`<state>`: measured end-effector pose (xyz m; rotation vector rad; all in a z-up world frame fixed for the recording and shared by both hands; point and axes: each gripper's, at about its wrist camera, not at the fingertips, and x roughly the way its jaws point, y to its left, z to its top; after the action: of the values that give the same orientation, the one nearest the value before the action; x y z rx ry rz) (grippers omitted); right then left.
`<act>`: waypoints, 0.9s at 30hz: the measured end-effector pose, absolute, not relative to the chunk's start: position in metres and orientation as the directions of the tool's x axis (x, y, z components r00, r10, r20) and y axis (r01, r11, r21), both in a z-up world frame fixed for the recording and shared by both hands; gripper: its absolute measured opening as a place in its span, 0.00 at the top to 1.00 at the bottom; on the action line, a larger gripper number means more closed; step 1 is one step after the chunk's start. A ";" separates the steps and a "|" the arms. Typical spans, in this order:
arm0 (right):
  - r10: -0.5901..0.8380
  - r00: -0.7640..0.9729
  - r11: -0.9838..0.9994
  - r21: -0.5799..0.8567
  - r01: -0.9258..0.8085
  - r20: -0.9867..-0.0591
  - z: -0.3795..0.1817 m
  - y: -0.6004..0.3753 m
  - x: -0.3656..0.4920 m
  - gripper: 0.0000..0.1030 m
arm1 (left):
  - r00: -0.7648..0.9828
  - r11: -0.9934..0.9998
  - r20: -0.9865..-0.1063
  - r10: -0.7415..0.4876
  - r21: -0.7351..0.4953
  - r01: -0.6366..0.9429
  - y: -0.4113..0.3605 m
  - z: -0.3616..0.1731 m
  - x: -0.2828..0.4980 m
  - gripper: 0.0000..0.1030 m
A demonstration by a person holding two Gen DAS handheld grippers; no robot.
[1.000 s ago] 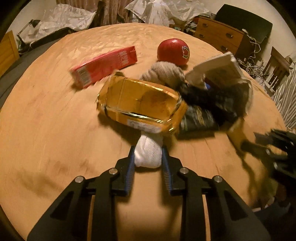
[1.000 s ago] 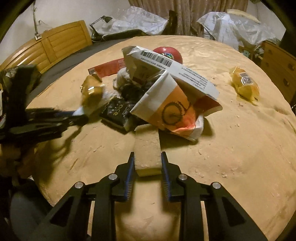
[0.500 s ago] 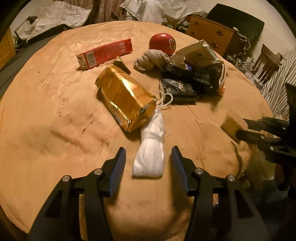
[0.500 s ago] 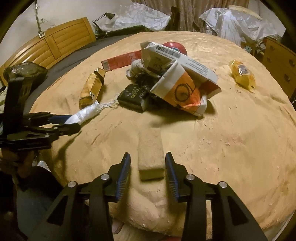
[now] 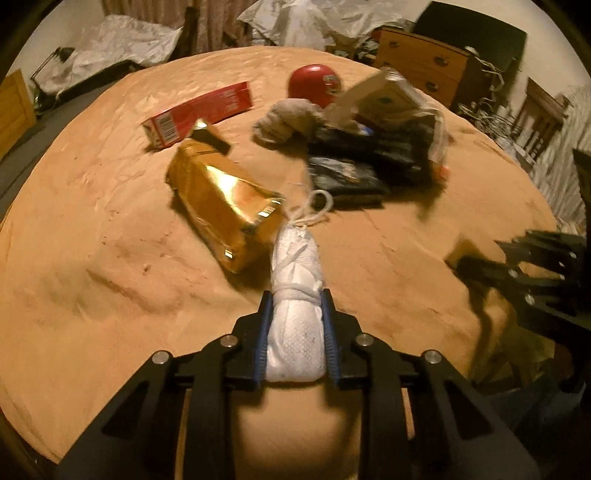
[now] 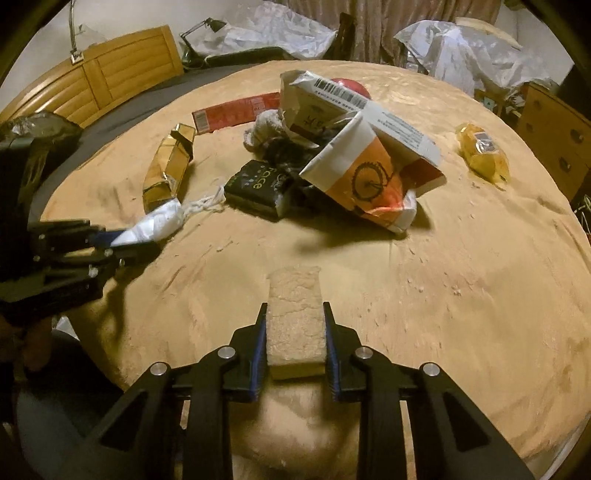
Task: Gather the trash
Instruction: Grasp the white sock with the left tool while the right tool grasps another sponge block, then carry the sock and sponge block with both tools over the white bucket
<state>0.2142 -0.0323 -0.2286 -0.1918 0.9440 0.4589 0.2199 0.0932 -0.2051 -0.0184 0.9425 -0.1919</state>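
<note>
My left gripper (image 5: 295, 299) is shut on a white tied bundle (image 5: 295, 325) with a string end, low over the tan bed cover (image 5: 92, 258); it also shows in the right wrist view (image 6: 155, 225). My right gripper (image 6: 293, 312) is shut on a tan sponge block (image 6: 295, 321). Trash lies in a pile further back: a gold foil pack (image 5: 221, 210), a red carton (image 5: 199, 112), a red ball (image 5: 314, 83), a grey rag (image 5: 288, 120), a black packet (image 6: 258, 186) and a torn white and orange paper bag (image 6: 365, 162).
A yellow wrapper (image 6: 482, 153) lies alone at the right of the cover. A wooden headboard (image 6: 110, 81) stands at the left, a wooden dresser (image 5: 421, 68) at the back right, and crumpled plastic sheets (image 6: 280, 33) behind the bed.
Half a second ago both grippers were open with the bundle and the sponge lying between their fingers. Both have now shut on them again, as they were a second ago.
</note>
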 end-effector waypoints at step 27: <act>0.295 0.884 0.946 -0.017 -0.323 -0.363 -0.061 -0.064 0.085 0.73 | 0.923 0.997 -0.375 0.083 0.029 -0.078 0.036 -0.049 0.105 0.77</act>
<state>0.0846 -0.0639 -0.0613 -0.0773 0.3654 0.3222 0.1054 0.0364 -0.0489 0.0138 0.3858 0.0823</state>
